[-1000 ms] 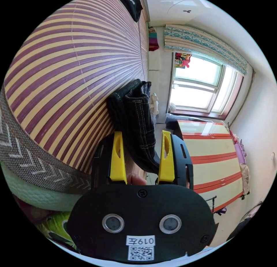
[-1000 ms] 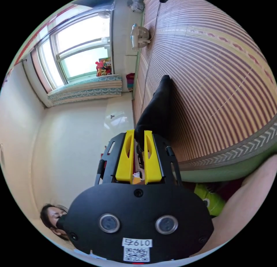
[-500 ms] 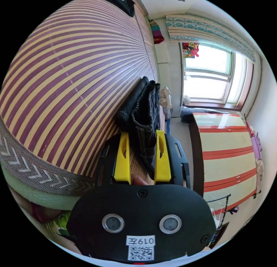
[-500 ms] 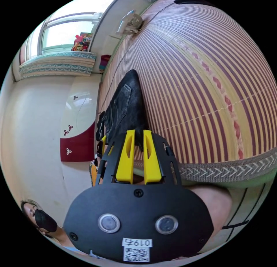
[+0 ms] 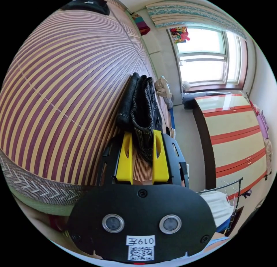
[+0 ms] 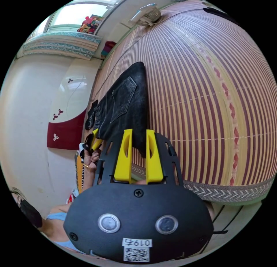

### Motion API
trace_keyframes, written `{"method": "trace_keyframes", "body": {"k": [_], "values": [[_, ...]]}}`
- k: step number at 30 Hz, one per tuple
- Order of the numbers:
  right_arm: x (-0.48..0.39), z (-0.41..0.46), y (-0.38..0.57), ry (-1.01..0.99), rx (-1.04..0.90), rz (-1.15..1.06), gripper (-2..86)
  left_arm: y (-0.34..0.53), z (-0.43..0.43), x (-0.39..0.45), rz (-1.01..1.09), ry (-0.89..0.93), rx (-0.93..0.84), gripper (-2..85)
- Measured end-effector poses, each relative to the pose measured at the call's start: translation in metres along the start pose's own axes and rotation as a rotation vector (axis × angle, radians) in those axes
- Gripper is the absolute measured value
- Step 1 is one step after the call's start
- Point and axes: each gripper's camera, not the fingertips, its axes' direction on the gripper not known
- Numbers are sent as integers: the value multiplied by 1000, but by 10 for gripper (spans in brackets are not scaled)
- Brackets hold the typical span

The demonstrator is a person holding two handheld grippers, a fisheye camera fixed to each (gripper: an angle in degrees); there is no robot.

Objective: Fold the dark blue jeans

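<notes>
We have the jeans (image 5: 141,105) lying folded on the striped mat (image 5: 66,85), at the centre of the left gripper view, their long axis running up the frame away from the left gripper (image 5: 142,151). Its yellow jaws stand a little apart with the near stitched edge of the denim between them; whether both press on it we cannot tell. In the right gripper view the jeans (image 6: 124,105) sit left of centre, and the right gripper (image 6: 138,154) straddles the near corner, jaws spread slightly, grip likewise unclear. Both grippers are thus at the near end, so we judge the coming move runs along that long axis. The left gripper view shows the stacked layers edge-on; the right gripper view shows the flat face with its back pocket, plus the other gripper (image 6: 93,138) at the jeans' left edge.
</notes>
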Motion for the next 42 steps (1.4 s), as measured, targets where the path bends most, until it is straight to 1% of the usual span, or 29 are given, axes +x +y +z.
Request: {"method": "trace_keyframes", "body": {"k": [3, 5, 9, 12, 17, 22, 29, 37, 42], "values": [[-20, -4, 5, 29, 30, -29, 56, 4, 21, 27, 110, -61, -31, 106], [-42, -16, 12, 149, 80, -79, 51, 11, 50, 53, 191, -97, -82, 105], [-57, -52, 29, 300, 174, -102, 50, 24, 110, 86, 259, -81, -162, 104], [-48, -88, 46, 401, 231, -80, 50, 34, 172, 113, 289, -52, -243, 103], [-4, -148, 86, 535, 322, 53, 50, 58, 287, 167, 342, -14, -390, 101], [23, -179, 131, 534, 394, 152, 50, 66, 366, 205, 368, 9, -464, 97], [25, -188, 169, 560, 508, 219, 51, 58, 471, 262, 454, -21, -567, 90], [34, -197, 162, 581, 548, 258, 51, 60, 560, 306, 515, -50, -605, 88], [51, -217, 155, 683, 593, 328, 51, 88, 590, 323, 561, -33, -653, 93]]}}
